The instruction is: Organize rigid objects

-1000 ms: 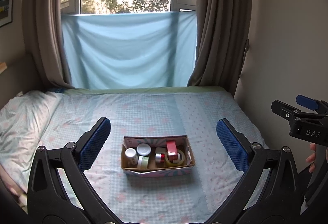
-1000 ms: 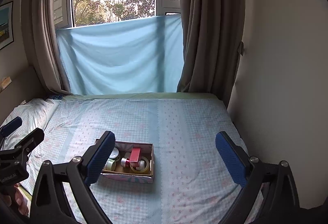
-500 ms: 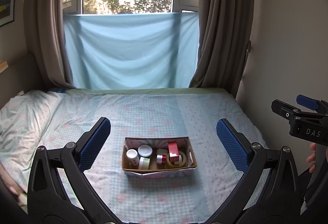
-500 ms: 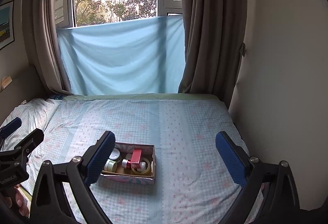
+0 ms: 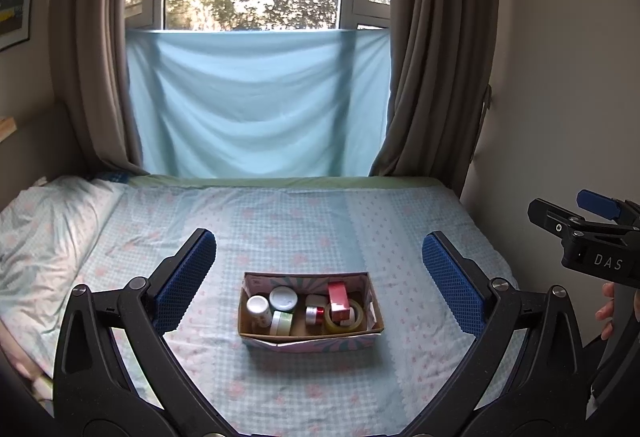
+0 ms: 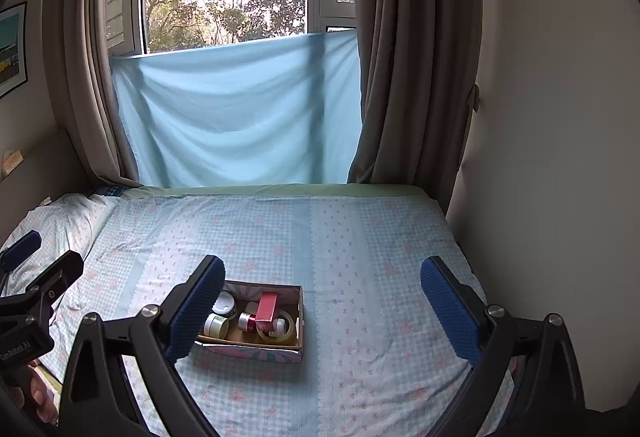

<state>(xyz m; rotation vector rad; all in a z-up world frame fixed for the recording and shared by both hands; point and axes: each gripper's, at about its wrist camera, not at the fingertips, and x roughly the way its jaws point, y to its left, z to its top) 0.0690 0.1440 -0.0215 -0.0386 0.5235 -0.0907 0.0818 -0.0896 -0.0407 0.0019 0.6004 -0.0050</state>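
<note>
A cardboard box (image 5: 312, 341) sits on the bed and also shows in the right wrist view (image 6: 260, 351). It holds white jars (image 5: 283, 298), a pale green jar (image 5: 282, 323), a red-banded tin (image 5: 315, 315), a red carton (image 5: 338, 300) and a roll of tape (image 5: 344, 321). My left gripper (image 5: 316, 285) is open and empty, held back from the box and above it. My right gripper (image 6: 320, 301) is open and empty, to the right of the box; its left finger (image 6: 196, 309) covers the box's left end.
The bed (image 5: 320, 221) has a light blue patterned sheet and a pillow (image 5: 44, 221) at the left. A blue cloth (image 5: 256, 105) hangs under the window between grey curtains. A wall (image 6: 560, 157) runs along the bed's right side.
Both views have tilted up a little, so the box sits slightly lower and more window shows. Both grippers stay open and the box's contents have not moved.
</note>
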